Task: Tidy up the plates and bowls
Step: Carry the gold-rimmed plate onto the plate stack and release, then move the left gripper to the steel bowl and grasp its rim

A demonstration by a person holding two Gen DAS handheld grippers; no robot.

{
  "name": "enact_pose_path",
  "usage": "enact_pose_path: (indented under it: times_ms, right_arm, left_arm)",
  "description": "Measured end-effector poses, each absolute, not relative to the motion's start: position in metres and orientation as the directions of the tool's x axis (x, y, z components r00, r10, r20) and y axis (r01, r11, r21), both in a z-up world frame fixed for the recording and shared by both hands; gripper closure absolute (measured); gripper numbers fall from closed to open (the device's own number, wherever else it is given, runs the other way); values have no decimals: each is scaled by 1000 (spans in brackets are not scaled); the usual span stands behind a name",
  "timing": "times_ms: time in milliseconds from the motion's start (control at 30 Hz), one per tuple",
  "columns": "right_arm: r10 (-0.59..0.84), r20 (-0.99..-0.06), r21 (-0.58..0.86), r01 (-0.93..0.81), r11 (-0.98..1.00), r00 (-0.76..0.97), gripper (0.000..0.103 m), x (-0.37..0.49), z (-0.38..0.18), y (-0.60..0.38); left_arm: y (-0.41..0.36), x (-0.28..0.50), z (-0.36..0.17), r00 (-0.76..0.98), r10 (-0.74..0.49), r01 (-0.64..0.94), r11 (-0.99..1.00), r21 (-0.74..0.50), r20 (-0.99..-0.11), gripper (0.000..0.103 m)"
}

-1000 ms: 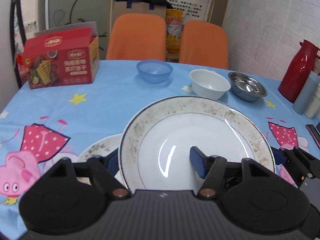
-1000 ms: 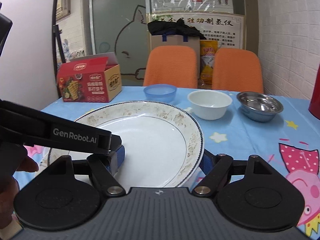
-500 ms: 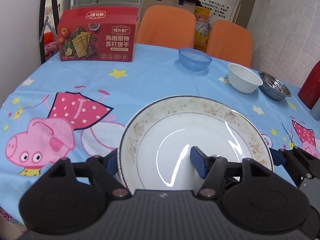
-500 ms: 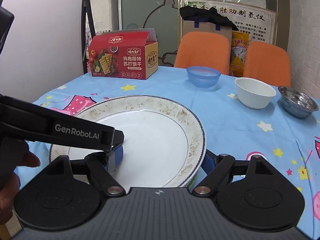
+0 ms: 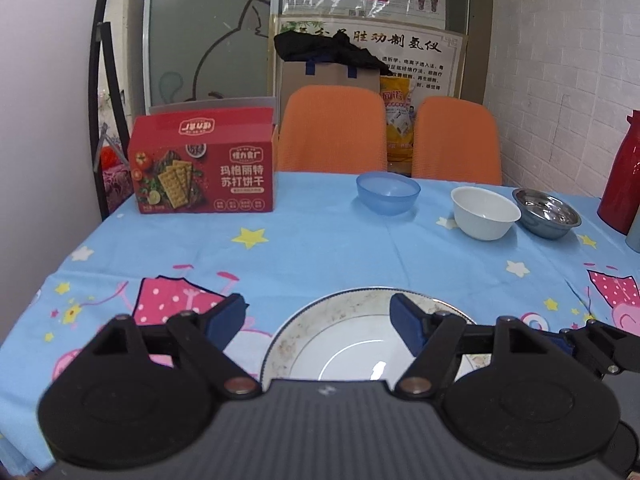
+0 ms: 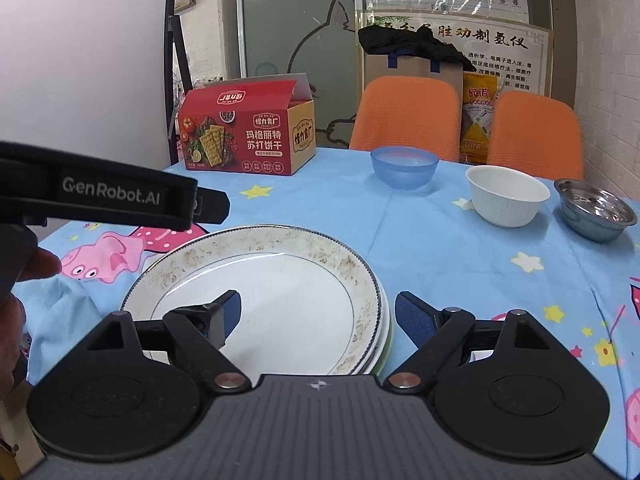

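A large white plate (image 6: 260,292) with a speckled brown rim lies on top of a stack of plates near the table's front edge. My right gripper (image 6: 320,314) is open: its left pad hovers over the plate's well and its right pad stands just outside the right rim, with a gap. My left gripper (image 5: 316,318) has its jaws opening, and neither pad touches the plate (image 5: 340,344). Its black arm (image 6: 120,196) crosses the right wrist view at the left. At the far side stand a blue bowl (image 5: 388,198), a white bowl (image 5: 486,212) and a steel bowl (image 5: 546,212).
A red cracker box (image 5: 204,168) stands at the back left of the blue cartoon tablecloth (image 5: 320,248). Two orange chairs (image 5: 332,128) are behind the table. A red thermos (image 5: 624,176) stands at the right edge. A person's hand (image 6: 32,264) holds the left gripper.
The plate, held up between both grippers earlier, now lies on the stack. The left gripper's jaws have widened and it has drawn back, so the plate sits lower in its view.
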State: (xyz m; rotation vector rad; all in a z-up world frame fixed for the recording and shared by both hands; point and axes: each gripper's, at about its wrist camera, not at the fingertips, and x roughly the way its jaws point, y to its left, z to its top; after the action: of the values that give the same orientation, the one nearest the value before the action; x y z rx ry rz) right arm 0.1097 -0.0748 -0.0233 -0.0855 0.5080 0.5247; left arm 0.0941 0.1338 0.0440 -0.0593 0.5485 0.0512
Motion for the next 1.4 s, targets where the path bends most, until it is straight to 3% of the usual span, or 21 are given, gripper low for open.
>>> enact_pose_path:
  times_ms: [667,967,1067,1100,1167,1400]
  right_arm:
    - [382,-475,186,-334,924,793,0,133,-31,-170]
    - [267,-490,187,-199,962,830,0,150,-39,-240]
    - [229,-495,198,-148,969,838,0,159,-41,-267]
    - [219,-497,201,-134,970,840,0,164,-41,-275]
    - [192,-499,197,-105,975,845,0,172,-40,-290]
    - [120,-479,152,-53,987,869,0,219,-25,-336]
  left_arm:
    - [69,114,44,827,-4,24,999,27,-562,30]
    - [0,147,49,799,-118,180,982,48,-590,28]
    - [-25,163,44,777,-149,230,971,56,-612,23]
    - [-34,170,43,770,-156,246,967,62,-619,13]
    - [-47,181,42,764,-168,267,961,68,-623,3]
    - [-79,234,54,744,-252,343,939,31,-619,3]
